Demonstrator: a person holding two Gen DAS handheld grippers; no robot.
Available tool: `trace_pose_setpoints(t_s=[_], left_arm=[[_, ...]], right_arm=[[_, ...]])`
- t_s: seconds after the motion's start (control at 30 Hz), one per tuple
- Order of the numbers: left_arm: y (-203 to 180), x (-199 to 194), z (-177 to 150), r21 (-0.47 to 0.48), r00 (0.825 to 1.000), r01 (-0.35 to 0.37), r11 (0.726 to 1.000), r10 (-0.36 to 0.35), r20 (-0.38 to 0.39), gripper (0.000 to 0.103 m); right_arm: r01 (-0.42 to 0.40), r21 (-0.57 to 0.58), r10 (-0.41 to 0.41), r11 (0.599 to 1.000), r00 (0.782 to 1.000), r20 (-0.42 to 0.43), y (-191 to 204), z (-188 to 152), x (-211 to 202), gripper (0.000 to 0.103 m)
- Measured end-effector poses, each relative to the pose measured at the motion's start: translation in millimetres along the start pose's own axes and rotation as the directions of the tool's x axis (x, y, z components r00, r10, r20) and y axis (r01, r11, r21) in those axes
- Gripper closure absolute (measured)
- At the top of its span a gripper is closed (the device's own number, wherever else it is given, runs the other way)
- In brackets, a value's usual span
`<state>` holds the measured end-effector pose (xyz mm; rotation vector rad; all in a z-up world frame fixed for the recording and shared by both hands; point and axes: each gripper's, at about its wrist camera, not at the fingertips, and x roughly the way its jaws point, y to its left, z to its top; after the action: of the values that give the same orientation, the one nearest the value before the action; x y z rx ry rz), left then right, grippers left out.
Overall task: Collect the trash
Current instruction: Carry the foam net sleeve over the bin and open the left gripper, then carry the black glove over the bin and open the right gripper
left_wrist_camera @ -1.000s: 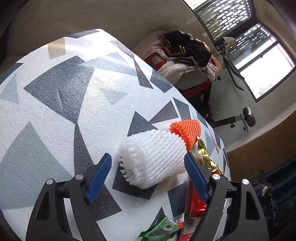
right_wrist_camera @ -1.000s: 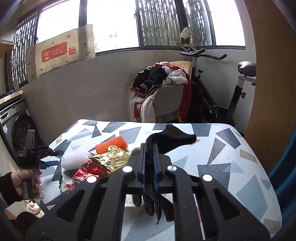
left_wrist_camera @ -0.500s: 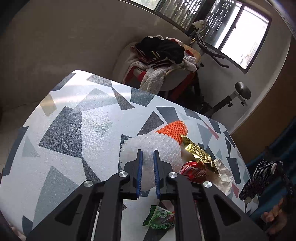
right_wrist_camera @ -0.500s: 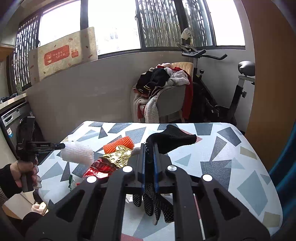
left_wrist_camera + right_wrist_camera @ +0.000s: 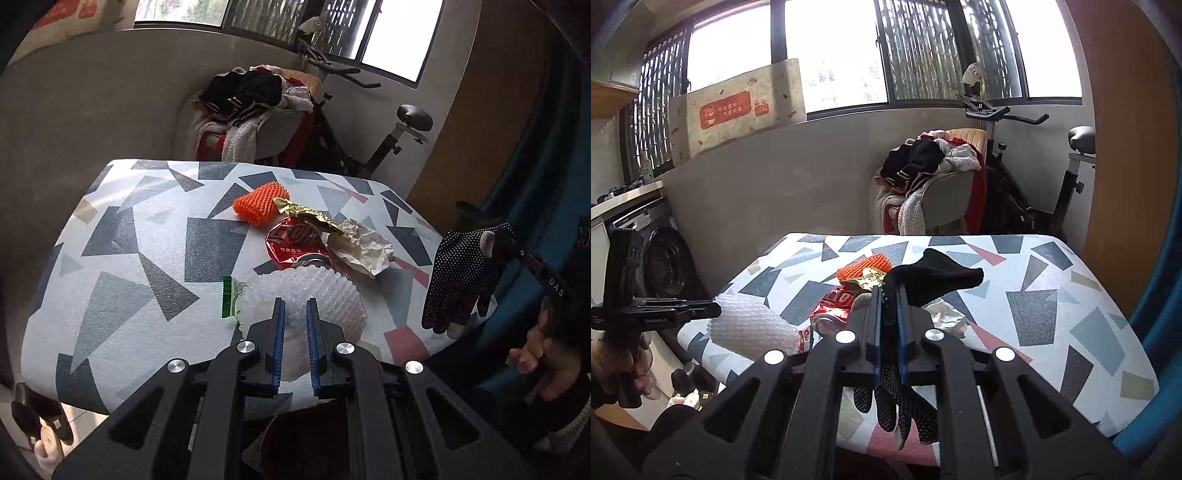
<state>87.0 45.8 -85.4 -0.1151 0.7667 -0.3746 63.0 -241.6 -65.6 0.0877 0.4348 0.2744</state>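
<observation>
My left gripper is shut on a white foam net sleeve and holds it above the table's near edge; the sleeve also shows in the right wrist view. My right gripper is shut on a black dotted glove, which hangs off the table's right side in the left wrist view. On the patterned table lie an orange foam net, gold foil, a crushed red can, crumpled paper and a green wrapper.
A chair piled with clothes and an exercise bike stand behind the table. A washing machine is at the left. A dark round container sits below the table's near edge.
My left gripper closed on the white foam sleeve, lifted it off the table and carried it back toward the near edge. My right gripper kept holding the glove.
</observation>
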Motion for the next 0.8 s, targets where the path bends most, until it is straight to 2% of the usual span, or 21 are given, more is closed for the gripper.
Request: trace_pose_setpoints(t_s=[0.23,0.57,0.63,0.67,0.7,0.77,0.8], left_arm=[[-31.8,-6.0,-60.2,0.069,0.998,0.041,0.997,-0.038,-0.057,0.091],[-41.4,9.7,-96.0,0.04,0.987,0.111,0.993,-0.106,-0.121,0.089],[-40.8,11.4,-98.5,0.018,0.984,0.129,0.991,-0.126,-0.125,0.076],[-40.3,10.9,-99.2,0.006,0.984,0.132,0.991,-0.131,-0.12,0.058],[-39.1,8.7,-98.8,-0.007,0.986,0.127,0.992,-0.127,-0.104,0.047],[-35.6,1.7,-96.7,-0.035,0.989,0.13,0.991,-0.132,-0.064,0.043],[-34.3,-2.6,-96.4,-0.048,0.991,0.123,0.991,-0.125,-0.042,0.037]], right_arm=[[-0.013,0.03,0.013,0.999,1.0,-0.02,11.2,-25.9,-21.8,0.092],[-0.048,0.041,0.05,0.998,0.996,-0.067,27.1,-55.9,-30.6,0.092],[-0.054,0.042,0.057,0.998,0.996,-0.075,30.0,-60.4,-30.4,0.092],[-0.058,0.044,0.062,0.997,0.995,-0.079,31.7,-63.1,-30.9,0.092],[-0.062,0.046,0.065,0.997,0.994,-0.083,32.9,-65.6,-30.6,0.092],[-0.074,0.05,0.079,0.996,0.993,-0.093,35.6,-71.2,-29.5,0.092],[-0.082,0.051,0.087,0.995,0.991,-0.1,37.6,-74.9,-28.4,0.092]])
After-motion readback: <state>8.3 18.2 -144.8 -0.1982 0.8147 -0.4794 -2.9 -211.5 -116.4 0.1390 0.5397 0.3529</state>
